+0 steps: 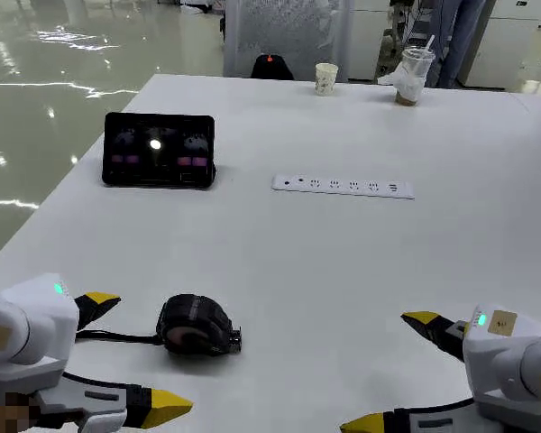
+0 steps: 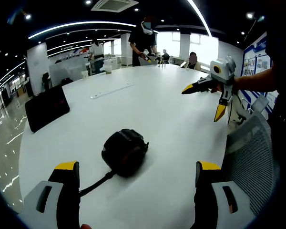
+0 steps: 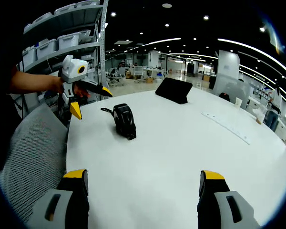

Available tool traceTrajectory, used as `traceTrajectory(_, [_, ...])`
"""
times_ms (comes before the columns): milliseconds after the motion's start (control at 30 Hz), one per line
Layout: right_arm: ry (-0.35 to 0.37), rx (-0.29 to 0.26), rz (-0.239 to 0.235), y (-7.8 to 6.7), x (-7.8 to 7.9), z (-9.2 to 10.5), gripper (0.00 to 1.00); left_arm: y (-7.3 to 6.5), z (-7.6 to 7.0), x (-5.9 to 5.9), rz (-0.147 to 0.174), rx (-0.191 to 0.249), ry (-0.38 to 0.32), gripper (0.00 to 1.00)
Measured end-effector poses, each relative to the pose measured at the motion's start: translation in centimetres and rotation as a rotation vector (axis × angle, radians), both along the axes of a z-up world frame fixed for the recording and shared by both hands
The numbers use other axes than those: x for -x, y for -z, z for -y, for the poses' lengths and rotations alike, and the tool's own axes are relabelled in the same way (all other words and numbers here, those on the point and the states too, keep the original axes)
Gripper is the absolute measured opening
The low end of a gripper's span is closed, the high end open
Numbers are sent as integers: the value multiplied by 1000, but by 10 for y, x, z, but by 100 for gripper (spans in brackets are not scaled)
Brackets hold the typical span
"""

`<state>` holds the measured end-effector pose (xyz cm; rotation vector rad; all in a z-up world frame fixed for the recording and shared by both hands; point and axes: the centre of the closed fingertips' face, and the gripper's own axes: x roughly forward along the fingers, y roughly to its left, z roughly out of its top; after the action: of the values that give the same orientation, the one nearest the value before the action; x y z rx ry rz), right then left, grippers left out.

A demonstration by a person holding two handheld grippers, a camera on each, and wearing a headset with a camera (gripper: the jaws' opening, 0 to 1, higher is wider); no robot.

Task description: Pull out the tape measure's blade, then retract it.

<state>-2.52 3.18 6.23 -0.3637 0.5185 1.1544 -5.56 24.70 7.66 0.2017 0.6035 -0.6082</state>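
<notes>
black, rounded, rubber-cased tape measure lying on the white worktop, blade not yet drawn, just ahead of the spread left gripper; the spread right gripper hovers well apart, presumably to take the blade tip.

Open white table surrounds the black tape measure; the flat black tablet at eleven o'clock and long white power strip at one o'clock stand well apart.

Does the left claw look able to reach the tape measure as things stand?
Probably yes: the left claw is open, and the tape measure lies ahead on the table with nothing between.
</notes>
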Motion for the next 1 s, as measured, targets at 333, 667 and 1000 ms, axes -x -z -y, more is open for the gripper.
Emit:
traceTrajectory(333, [-82, 16, 2, 7, -9, -18, 93, 5, -2, -12, -12, -24, 31, 94])
traceTrajectory(667, [-182, 38, 27, 13, -18, -37, 85, 11, -1, -22, -18, -53, 71, 82])
traceTrajectory(1000, [-304, 71, 63, 22, -17, -56, 71, 15, 2, -26, -36, -87, 145, 66])
